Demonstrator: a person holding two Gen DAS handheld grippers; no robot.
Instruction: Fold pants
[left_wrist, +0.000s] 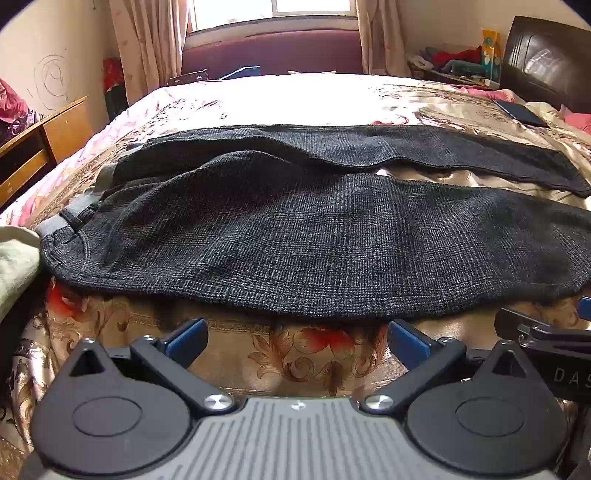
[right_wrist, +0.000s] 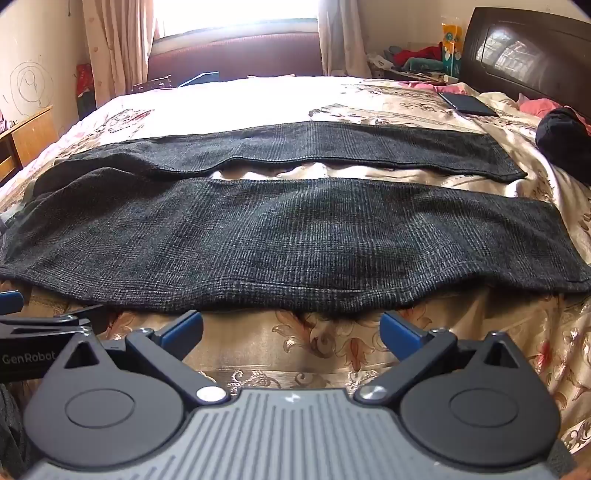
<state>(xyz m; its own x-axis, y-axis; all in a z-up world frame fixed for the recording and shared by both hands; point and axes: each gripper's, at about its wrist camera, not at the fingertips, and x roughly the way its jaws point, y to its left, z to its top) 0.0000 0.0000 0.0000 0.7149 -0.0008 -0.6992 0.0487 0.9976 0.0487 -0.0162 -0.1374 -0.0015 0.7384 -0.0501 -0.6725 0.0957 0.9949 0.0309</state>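
Dark grey checked pants (left_wrist: 295, 236) lie flat across the bed, waistband to the left, legs running right with a gap between them. They also show in the right wrist view (right_wrist: 295, 236). My left gripper (left_wrist: 295, 338) is open and empty, just short of the near leg's front edge, toward the waist end. My right gripper (right_wrist: 291, 332) is open and empty, just short of the same edge, further toward the hem. Each gripper shows at the side of the other's view.
The floral bedspread (left_wrist: 314, 354) covers the bed. A dark phone or tablet (right_wrist: 467, 103) lies far right, a black garment (right_wrist: 561, 136) beside it. A pale green cloth (left_wrist: 16, 266) sits at the left. A wooden desk (left_wrist: 40, 144) stands left, the headboard (right_wrist: 524, 51) right.
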